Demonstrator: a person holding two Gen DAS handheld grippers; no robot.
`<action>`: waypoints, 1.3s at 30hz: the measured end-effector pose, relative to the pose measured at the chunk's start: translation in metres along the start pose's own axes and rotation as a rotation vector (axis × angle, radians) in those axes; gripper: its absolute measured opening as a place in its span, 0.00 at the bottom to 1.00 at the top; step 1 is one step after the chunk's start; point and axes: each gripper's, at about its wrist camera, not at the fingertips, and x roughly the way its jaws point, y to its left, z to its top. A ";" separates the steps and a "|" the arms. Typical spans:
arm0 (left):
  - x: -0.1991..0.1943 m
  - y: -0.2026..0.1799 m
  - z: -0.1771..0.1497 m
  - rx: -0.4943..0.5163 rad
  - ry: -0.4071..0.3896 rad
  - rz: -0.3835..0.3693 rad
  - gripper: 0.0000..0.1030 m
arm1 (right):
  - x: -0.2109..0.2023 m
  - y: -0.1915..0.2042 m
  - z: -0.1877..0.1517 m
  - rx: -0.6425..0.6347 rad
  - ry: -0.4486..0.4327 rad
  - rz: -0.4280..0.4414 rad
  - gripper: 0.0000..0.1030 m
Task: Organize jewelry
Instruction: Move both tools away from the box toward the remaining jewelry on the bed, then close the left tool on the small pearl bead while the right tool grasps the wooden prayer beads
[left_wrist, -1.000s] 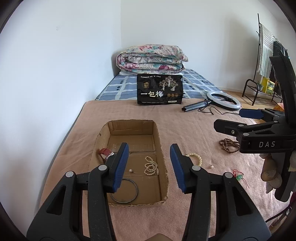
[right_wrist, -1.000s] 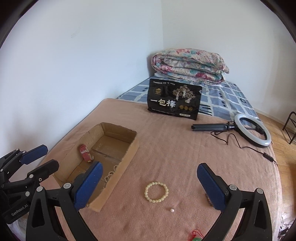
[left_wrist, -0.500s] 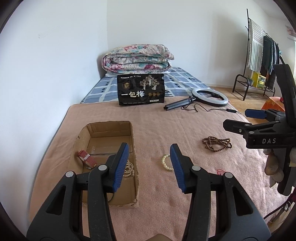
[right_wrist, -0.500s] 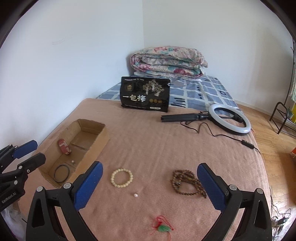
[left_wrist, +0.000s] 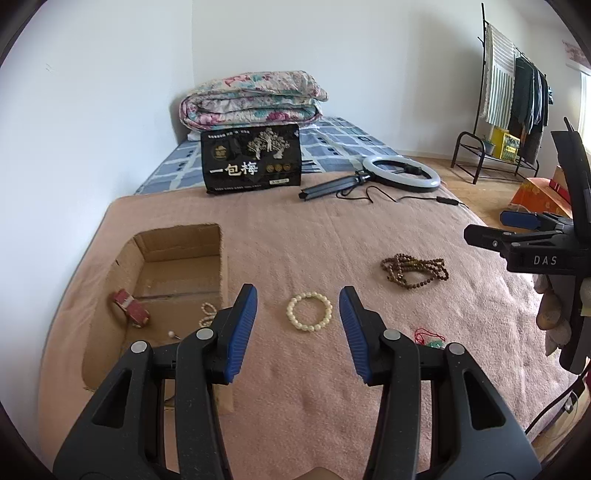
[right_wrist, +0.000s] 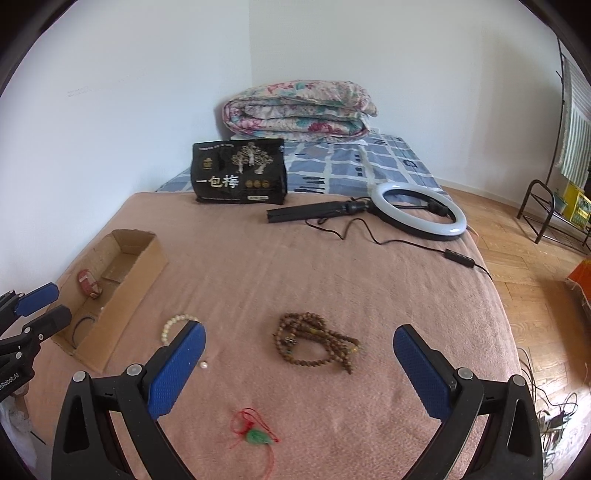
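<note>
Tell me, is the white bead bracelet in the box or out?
Out. The white bead bracelet lies flat on the pink blanket, beside the cardboard box, ahead of the open left tool.

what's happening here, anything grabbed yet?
Nothing grabbed yet. A person is sorting jewelry on a bed into a cardboard box. The left gripper is open, lined up on the cream bead bracelet; the right gripper is open, facing the brown bead necklace. A loose pearl and a green pendant on red cord also lie outside the box.
</note>
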 end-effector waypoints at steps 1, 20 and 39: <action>0.003 -0.003 -0.001 0.004 0.008 -0.003 0.46 | 0.001 -0.004 -0.002 0.005 0.001 -0.005 1.00; 0.078 -0.045 -0.029 0.058 0.185 -0.143 0.34 | 0.065 -0.055 -0.035 0.037 0.106 0.040 1.00; 0.138 -0.059 -0.041 0.091 0.285 -0.170 0.19 | 0.121 -0.027 -0.028 -0.172 0.148 0.114 1.00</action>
